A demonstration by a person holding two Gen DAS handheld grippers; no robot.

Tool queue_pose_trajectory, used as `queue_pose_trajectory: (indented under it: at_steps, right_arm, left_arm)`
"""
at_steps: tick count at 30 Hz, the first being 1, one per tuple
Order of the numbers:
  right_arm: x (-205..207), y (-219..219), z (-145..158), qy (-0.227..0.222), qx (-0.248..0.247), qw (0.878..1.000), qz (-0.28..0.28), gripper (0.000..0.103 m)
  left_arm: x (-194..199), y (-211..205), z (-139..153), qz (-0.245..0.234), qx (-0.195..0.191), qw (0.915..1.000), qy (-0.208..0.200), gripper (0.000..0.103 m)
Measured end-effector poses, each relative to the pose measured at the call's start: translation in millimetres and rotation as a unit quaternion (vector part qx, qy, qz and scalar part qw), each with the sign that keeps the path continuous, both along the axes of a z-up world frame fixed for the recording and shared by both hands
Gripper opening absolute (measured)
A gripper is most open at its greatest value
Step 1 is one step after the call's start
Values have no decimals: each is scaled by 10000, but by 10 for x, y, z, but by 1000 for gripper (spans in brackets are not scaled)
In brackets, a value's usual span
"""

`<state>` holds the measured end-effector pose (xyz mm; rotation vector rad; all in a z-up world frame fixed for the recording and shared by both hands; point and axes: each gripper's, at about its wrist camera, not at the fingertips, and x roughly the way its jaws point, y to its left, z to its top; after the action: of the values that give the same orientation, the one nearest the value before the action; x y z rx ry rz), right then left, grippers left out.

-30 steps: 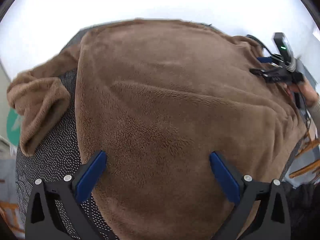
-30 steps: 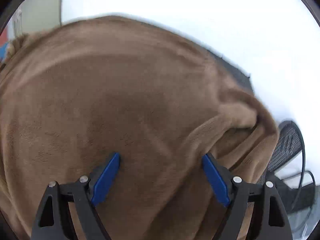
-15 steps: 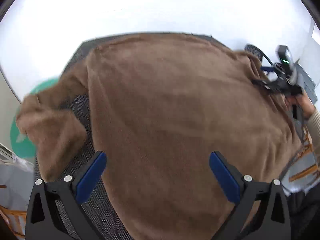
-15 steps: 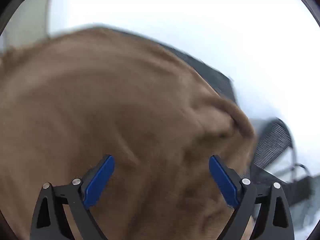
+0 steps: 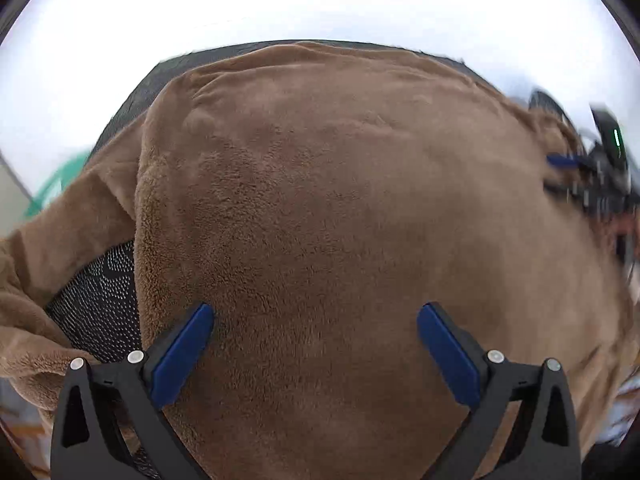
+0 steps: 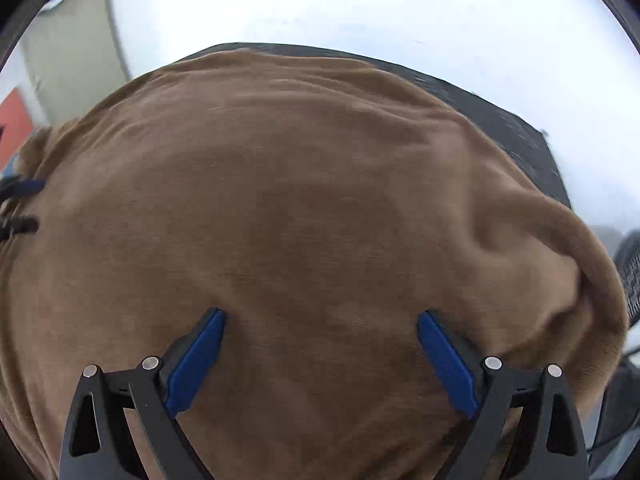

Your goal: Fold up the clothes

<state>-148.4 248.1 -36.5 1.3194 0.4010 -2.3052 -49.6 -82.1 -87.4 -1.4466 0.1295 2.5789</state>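
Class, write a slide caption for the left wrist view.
Open left gripper over a brown fleece garment spread on a dark mat.

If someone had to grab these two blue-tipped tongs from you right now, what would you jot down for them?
Left gripper: open, nothing held, over the brown fleece garment.
Right gripper: its jaws have just been opening; wide now, nothing pinched between them.
Garment: spread flat over the dark patterned table; one sleeve trails off on the left gripper's side.
Done: garment laid out.
Left: sleeves probably go in first, then fold the body.
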Motion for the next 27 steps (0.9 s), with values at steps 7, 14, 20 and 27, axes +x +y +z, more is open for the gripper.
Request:
queue_pose_trajectory:
  at_steps: [7, 14, 20, 27]
  right_arm:
    - [103, 75, 60, 145, 76, 9998, -114, 99]
    - [738, -40, 369, 409, -442, 9981, 154, 99]
    - [1748, -207, 452, 76, -841, 9877, 1315, 99]
    - [2235, 32, 87, 57, -285, 9917, 1256, 102]
  left_arm:
    - [-11, 4, 37, 106, -7, 9999, -79, 103]
    - [383, 344, 279, -337, 527, 9980, -69, 103]
    - [880, 947, 262, -1396, 324, 9895, -185, 103]
    - [1133, 1040, 53, -1370, 45, 9905, -74, 103]
